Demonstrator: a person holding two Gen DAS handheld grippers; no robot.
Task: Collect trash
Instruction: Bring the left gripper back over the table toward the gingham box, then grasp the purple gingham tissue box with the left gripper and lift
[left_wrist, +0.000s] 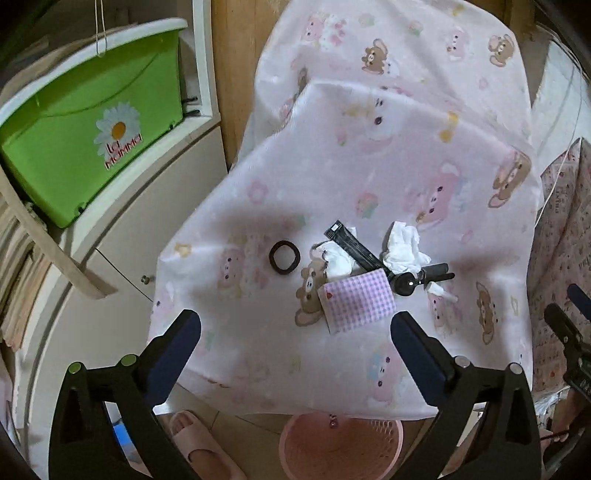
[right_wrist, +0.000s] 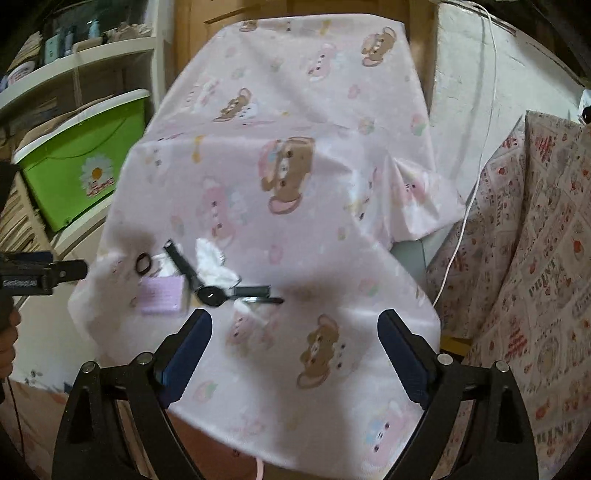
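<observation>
A small table under a pink bear-print cloth (left_wrist: 369, 155) holds a cluster of items: a crumpled white tissue (left_wrist: 402, 245), a second white wad (left_wrist: 338, 260), a black tube (left_wrist: 351, 245), a lilac checked pad (left_wrist: 356, 299), a black hair tie (left_wrist: 284, 257), a round black object (left_wrist: 406, 282) and a small white piece (left_wrist: 441, 291). My left gripper (left_wrist: 295, 332) is open and empty, above the table's near edge, just short of the pad. My right gripper (right_wrist: 295, 332) is open and empty, right of the cluster (right_wrist: 210, 266). A pink mesh bin (left_wrist: 340, 443) stands on the floor below.
A green storage box (left_wrist: 85, 136) sits on a white shelf unit at the left. A pink slipper (left_wrist: 195, 439) lies on the floor. A patterned cloth (right_wrist: 535, 258) covers furniture at the right, with a white cable (right_wrist: 476, 177) beside it.
</observation>
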